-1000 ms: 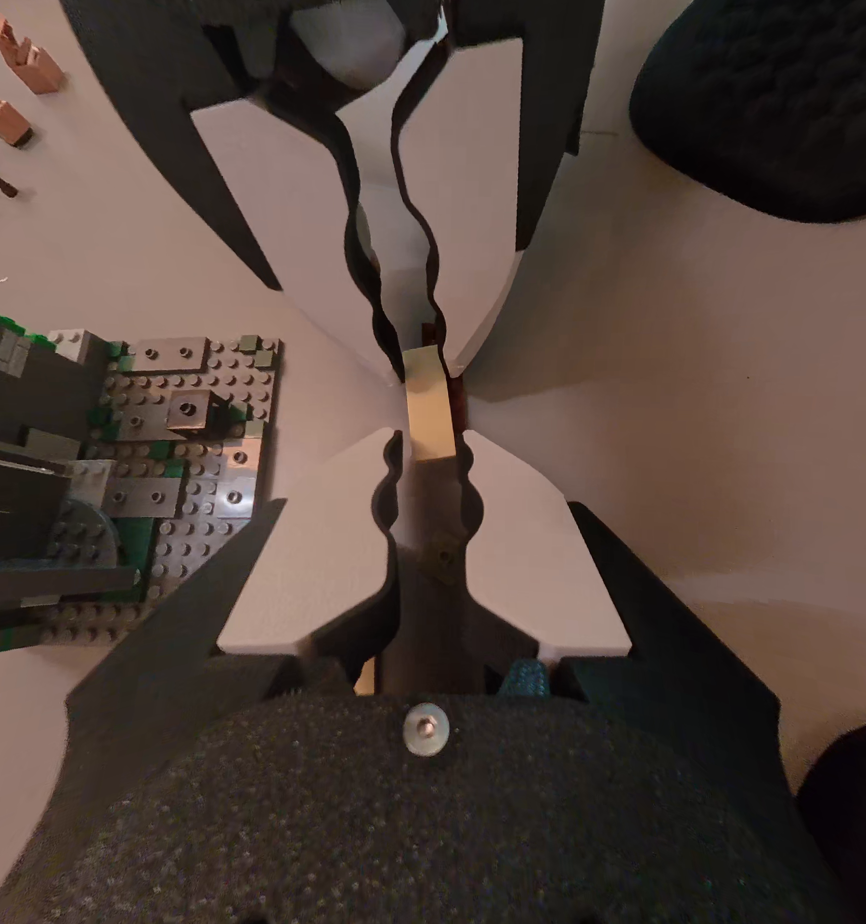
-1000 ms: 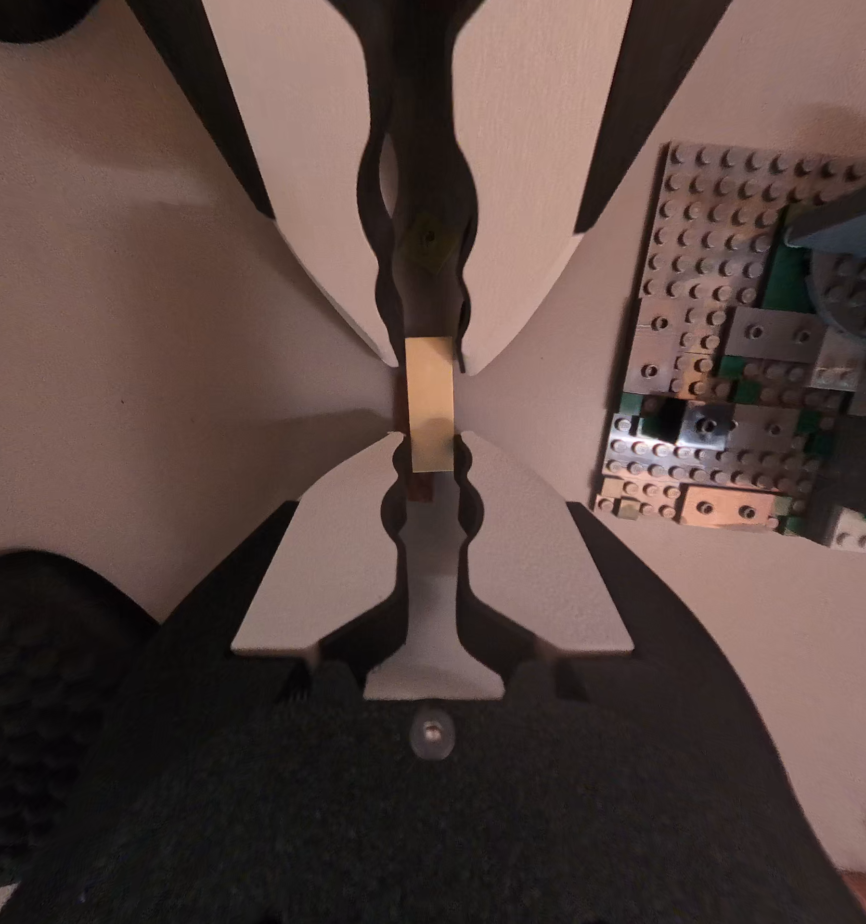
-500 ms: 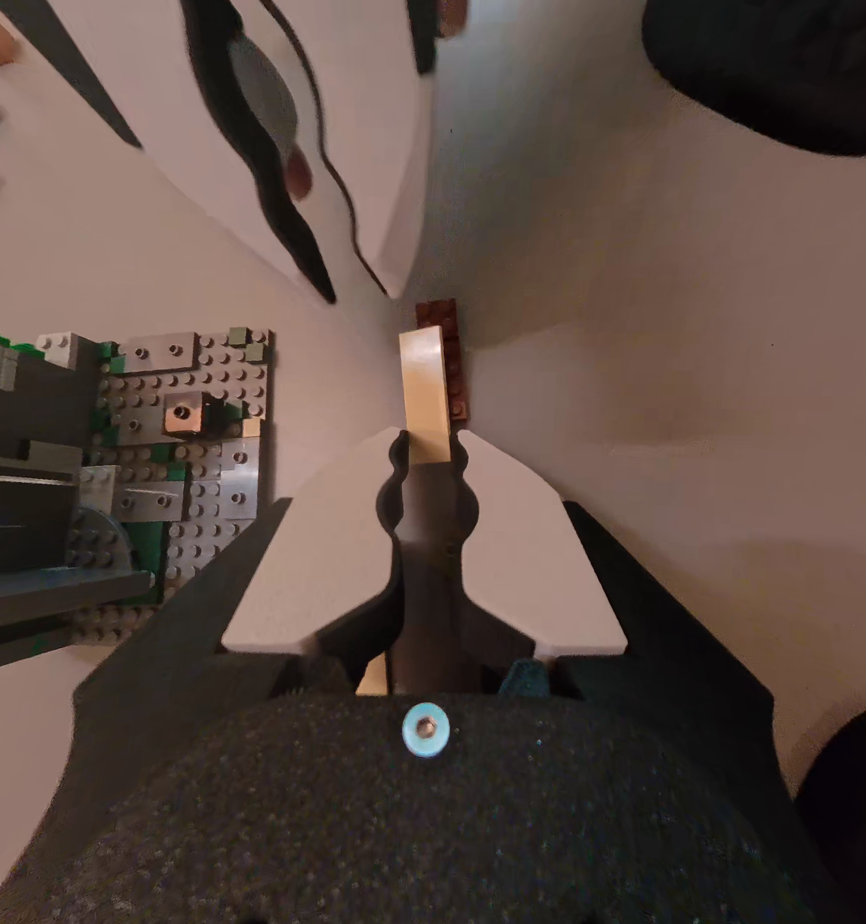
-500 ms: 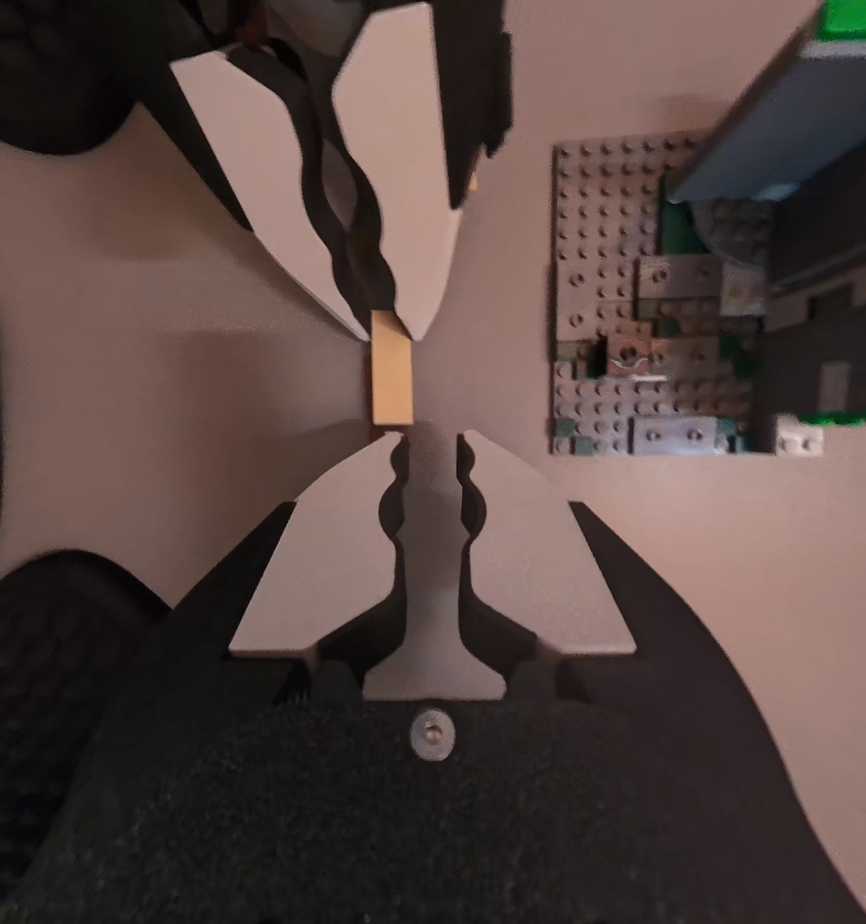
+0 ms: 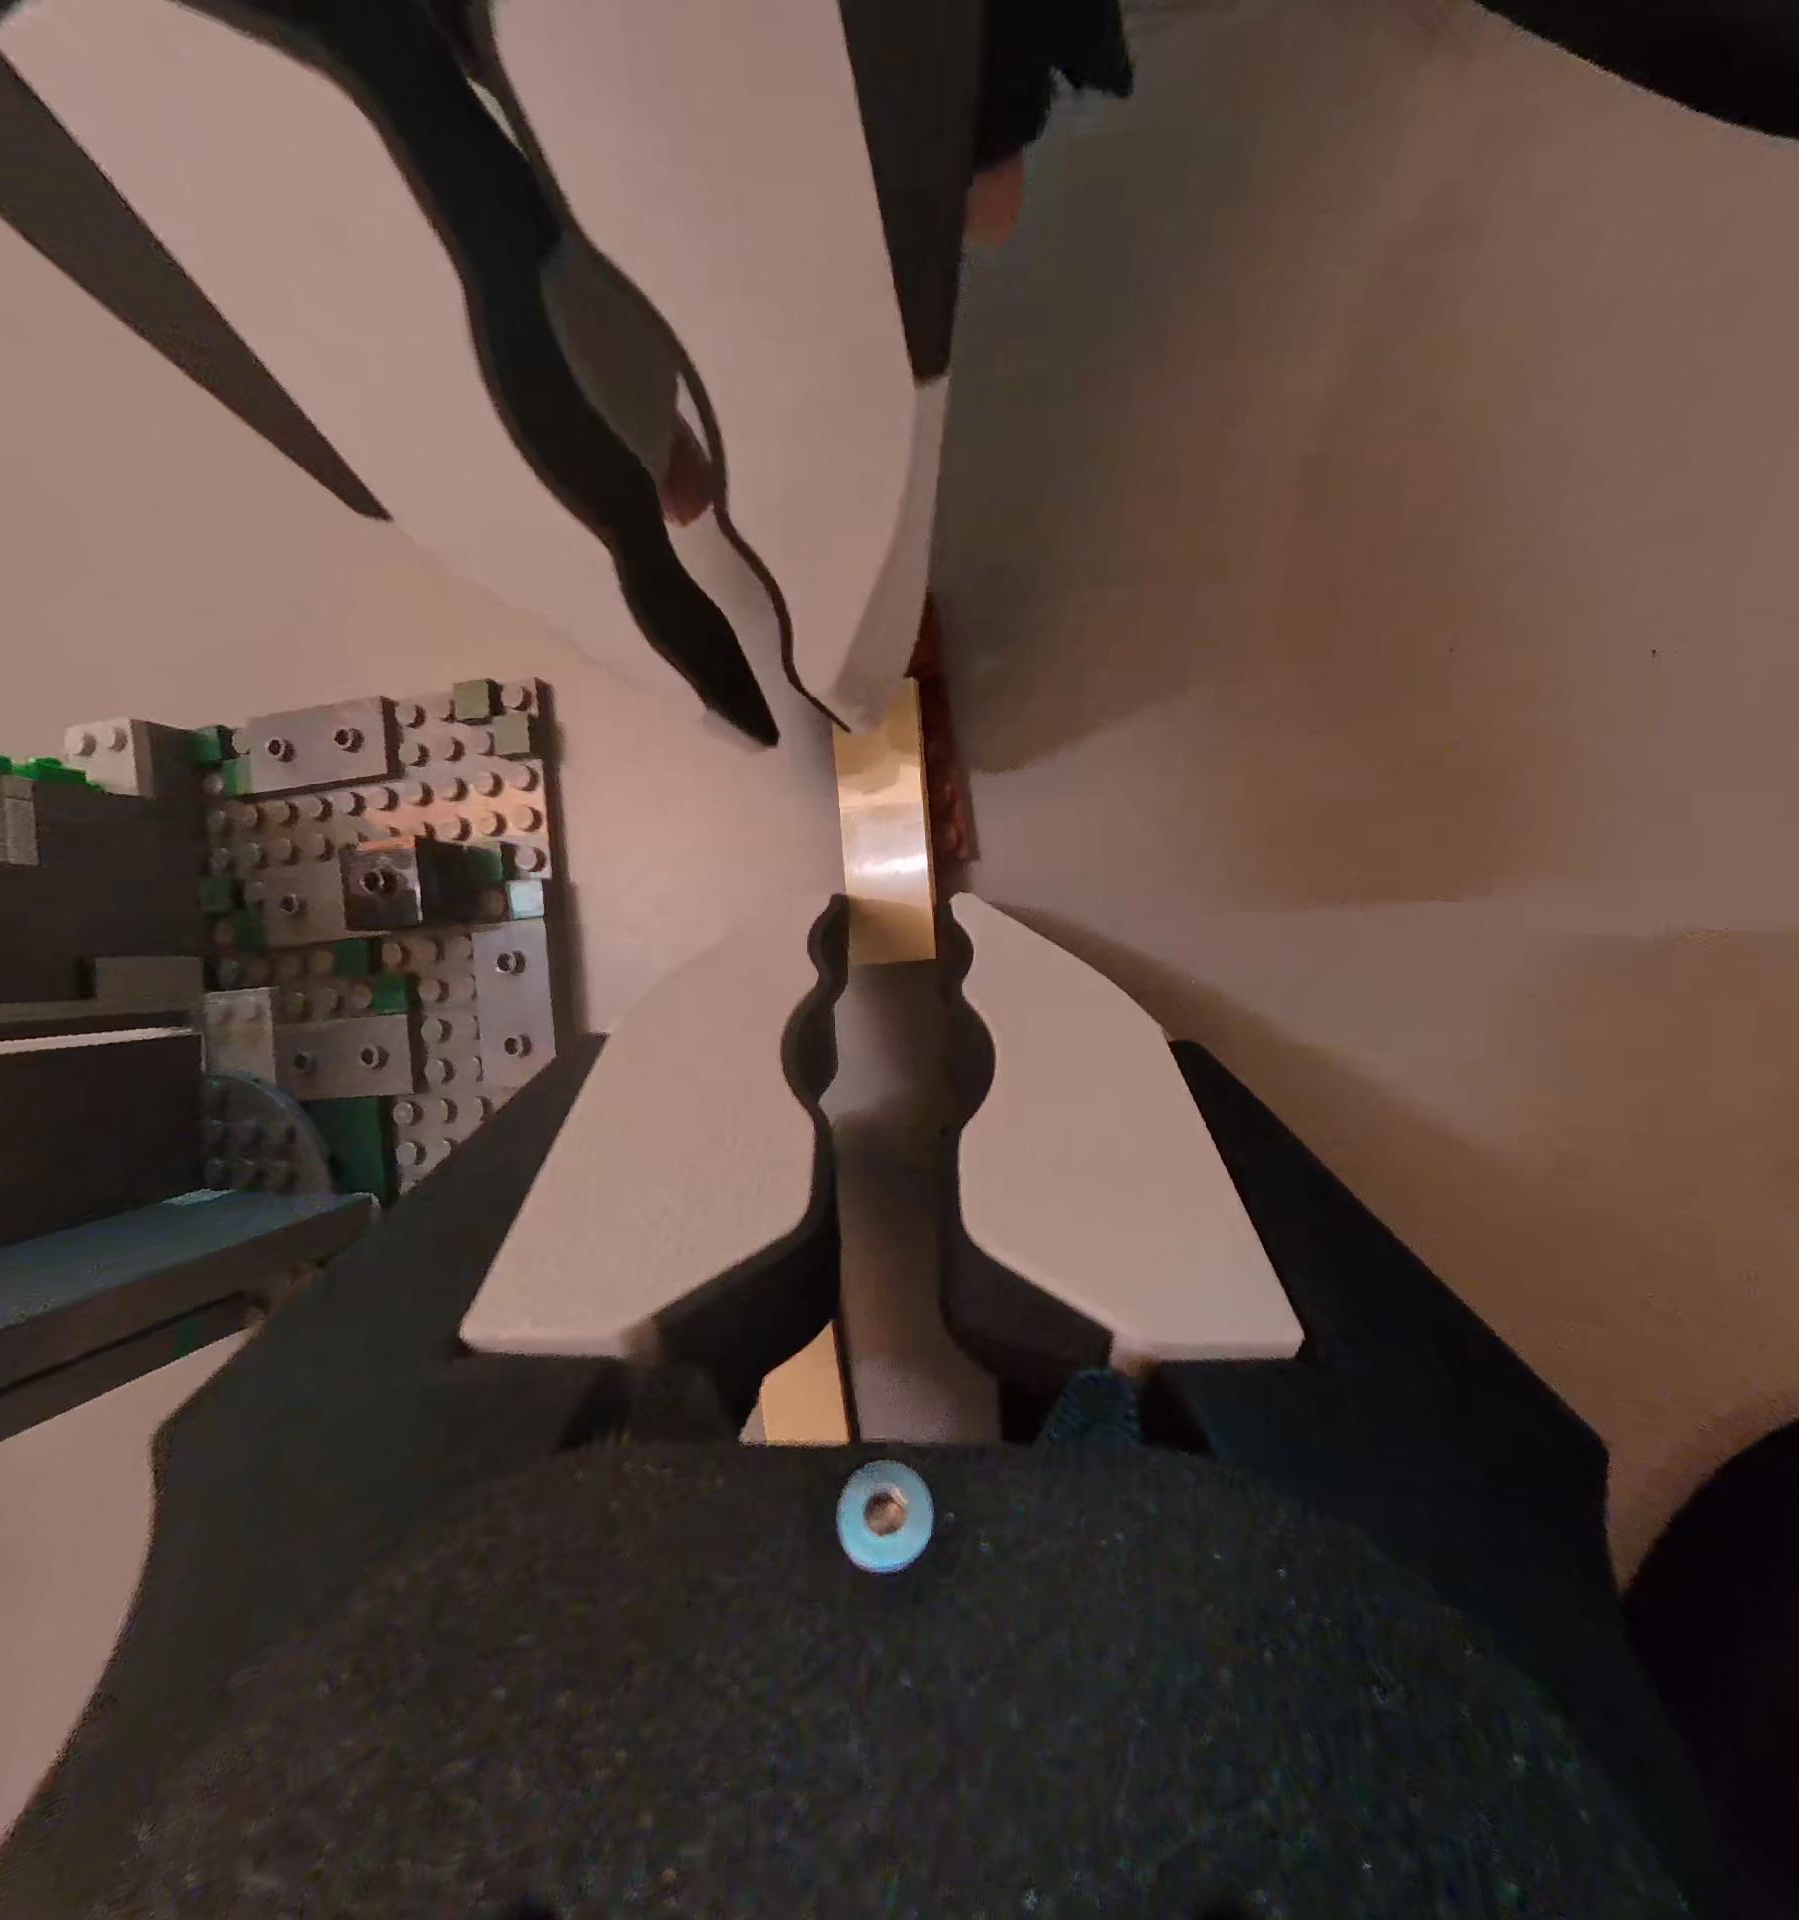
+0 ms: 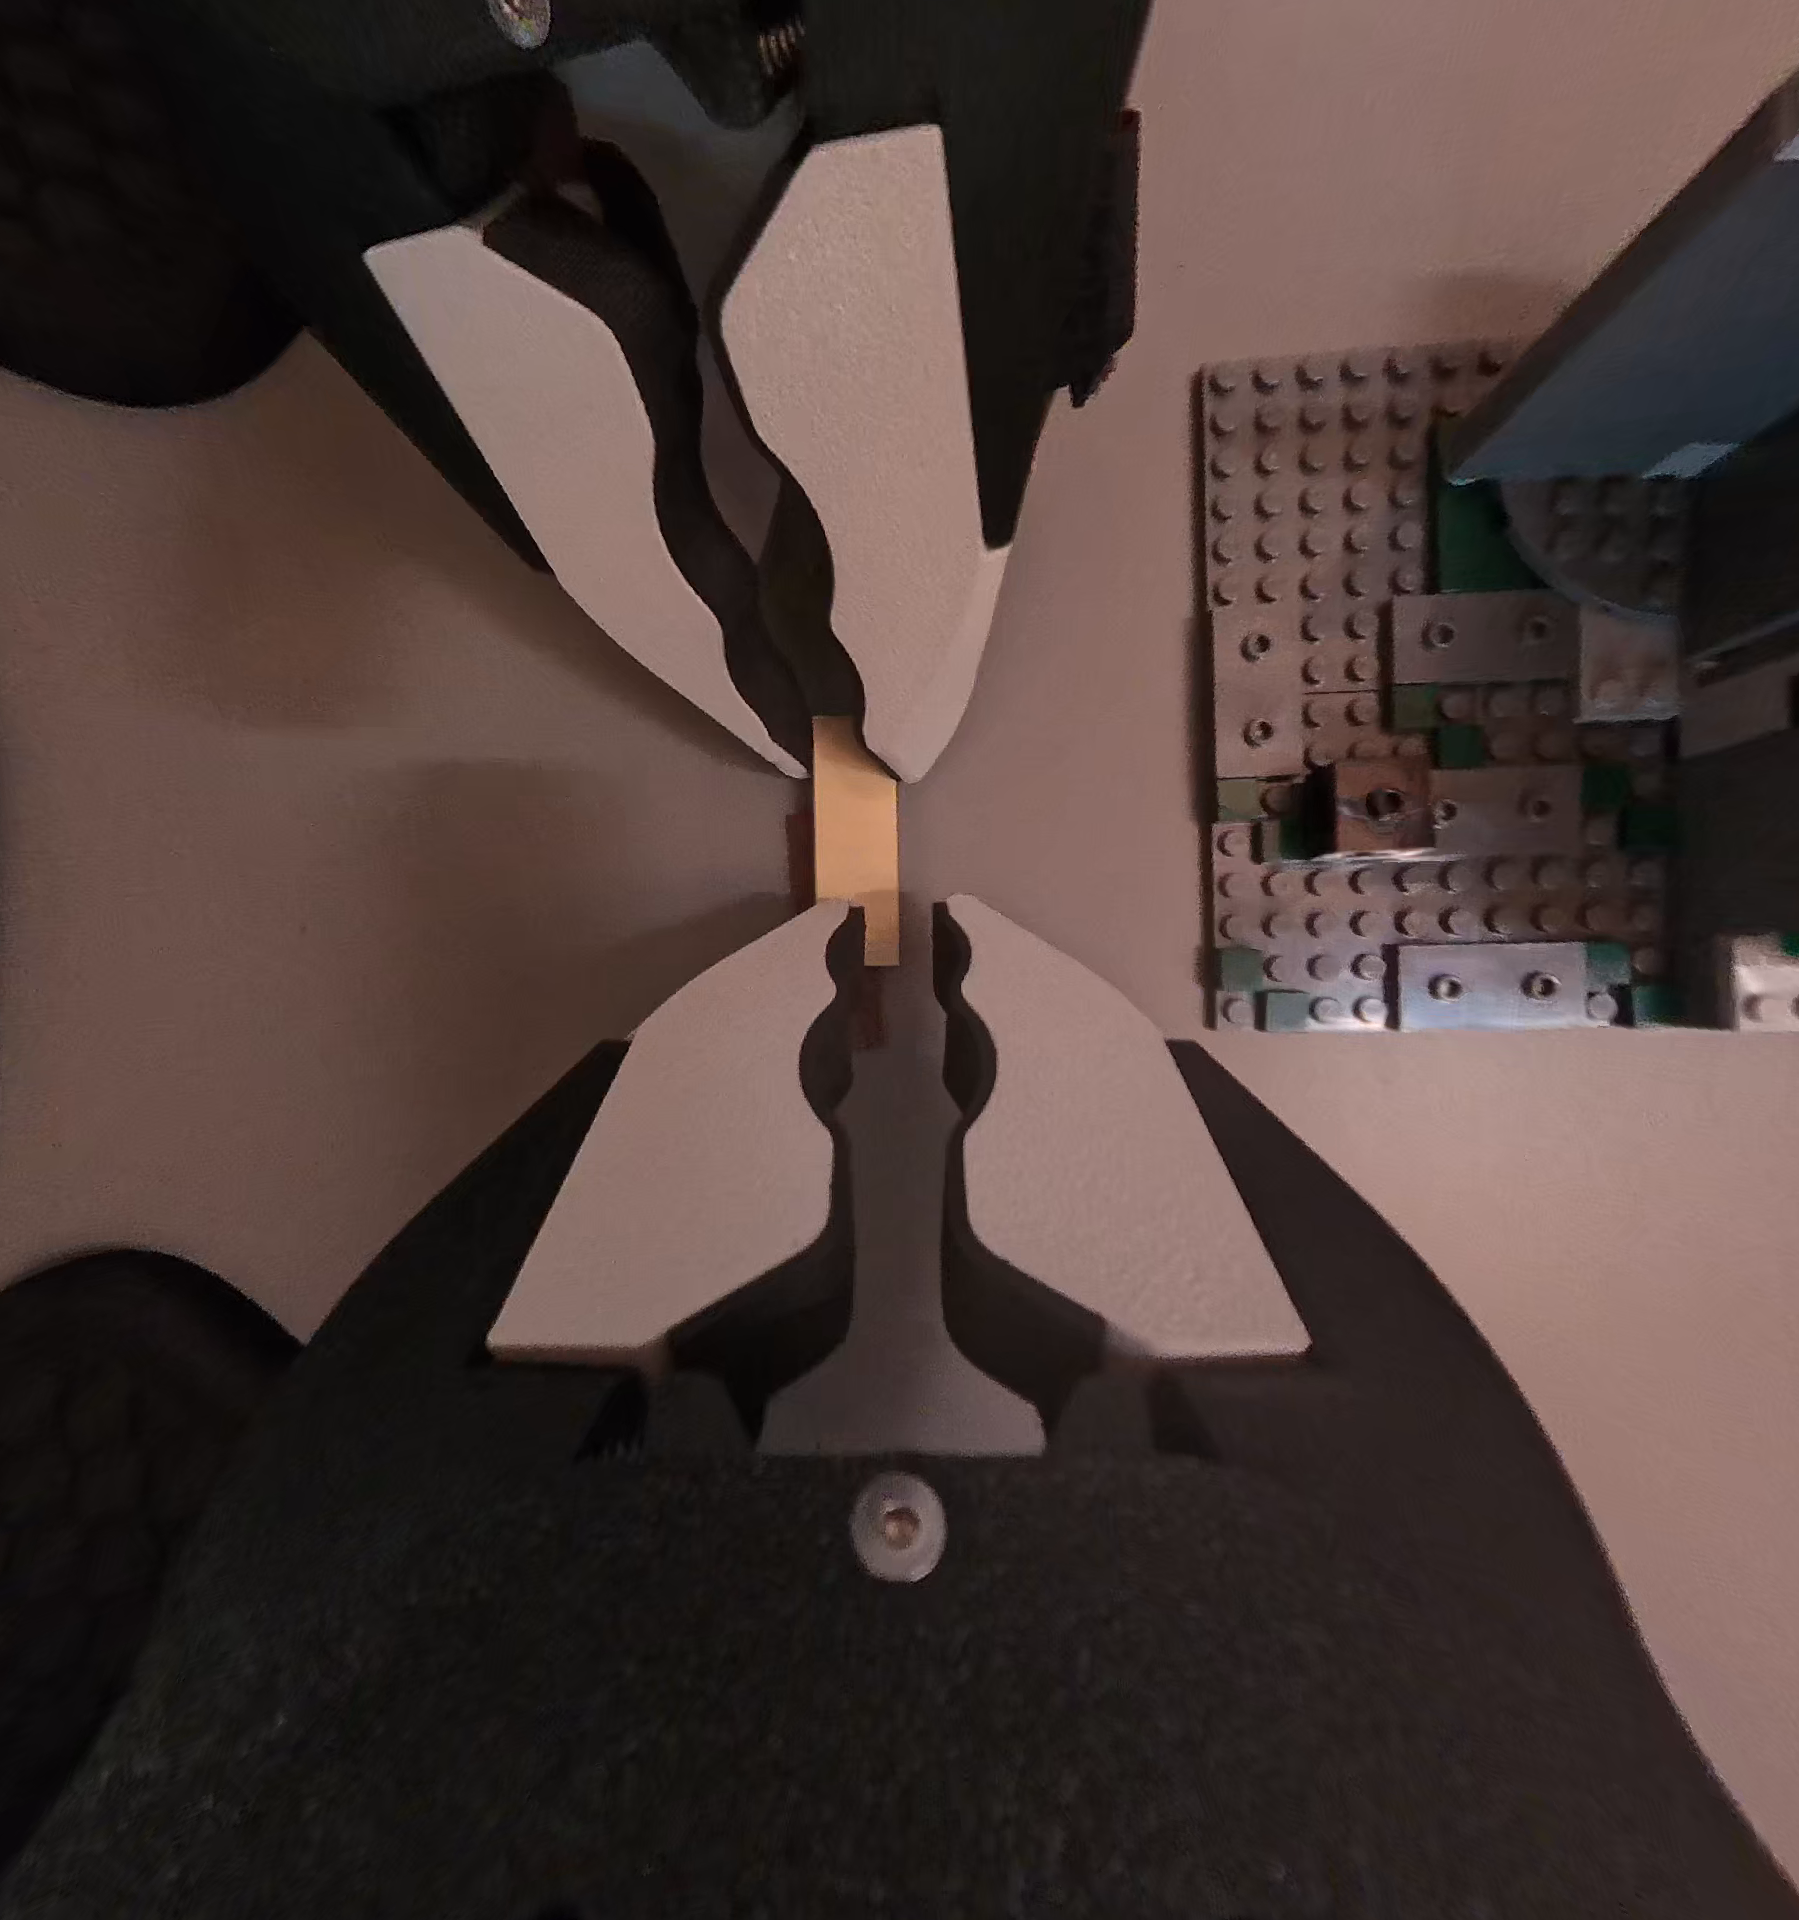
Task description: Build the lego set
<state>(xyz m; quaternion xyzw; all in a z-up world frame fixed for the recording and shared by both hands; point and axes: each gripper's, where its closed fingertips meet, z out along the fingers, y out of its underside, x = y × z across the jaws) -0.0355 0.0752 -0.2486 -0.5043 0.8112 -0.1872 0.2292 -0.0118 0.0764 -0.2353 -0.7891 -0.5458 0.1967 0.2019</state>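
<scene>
Left wrist view: the left gripper (image 5: 890, 909) points forward over the pale table (image 5: 1394, 935), its fingertips pinching the near end of a tan tile (image 5: 882, 831). A reddish-brown studded plate (image 5: 947, 769) clings along the tile's right edge. The right gripper (image 5: 812, 717) comes in from the far side, angled from the upper left, its tips meeting the tile's far end; whether they press it cannot be told here. The grey-and-green lego build (image 5: 375, 914) sits on the table to the left, well apart.

Right wrist view: the right gripper (image 6: 893, 914) faces the left gripper (image 6: 853, 764) tip to tip. The tan tile (image 6: 853, 831) bridges the two. The far pair is pinched on its far end; the near pair brackets its near end with a gap showing on the right, so a grip cannot be confirmed. The lego build (image 6: 1414, 727) lies to the right.
</scene>
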